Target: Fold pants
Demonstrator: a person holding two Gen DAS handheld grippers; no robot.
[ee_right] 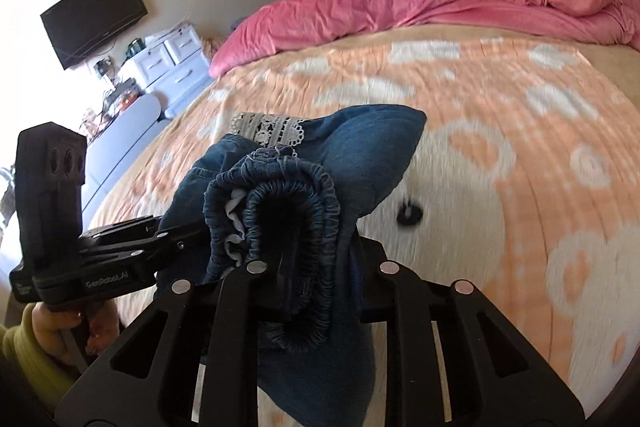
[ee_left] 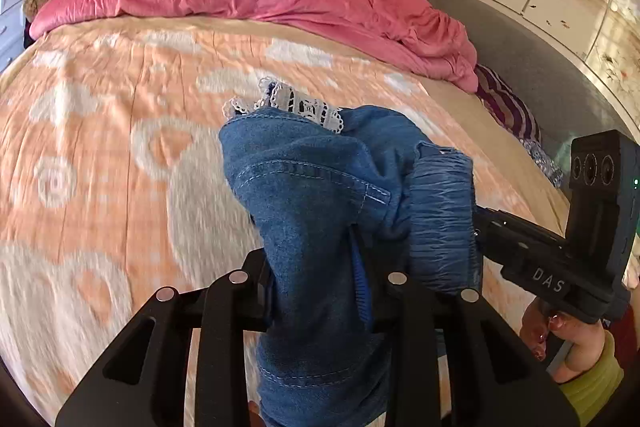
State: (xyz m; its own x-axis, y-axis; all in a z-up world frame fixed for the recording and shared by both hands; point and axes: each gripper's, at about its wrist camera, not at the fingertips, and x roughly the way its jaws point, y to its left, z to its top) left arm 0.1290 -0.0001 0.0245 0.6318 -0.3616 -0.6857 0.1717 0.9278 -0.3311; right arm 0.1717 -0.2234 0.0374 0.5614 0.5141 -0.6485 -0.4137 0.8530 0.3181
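Now both my grippers, left (ee_left: 320, 267) and right (ee_right: 320, 267), fingers clamped on bunched denim pants (ee_left: 304, 187), raised over the bed (ee_left: 100, 147).

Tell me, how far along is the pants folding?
Done: the pants look bunched double, lace hem near the waistband. In hand: left gripper and right gripper both clamp them above the bed. Left: laying them down flat.

Left gripper (ee_left: 320, 283) jaws clamp bunched denim pants (ee_left: 320, 195), seemingly above the bedspread (ee_left: 100, 131).
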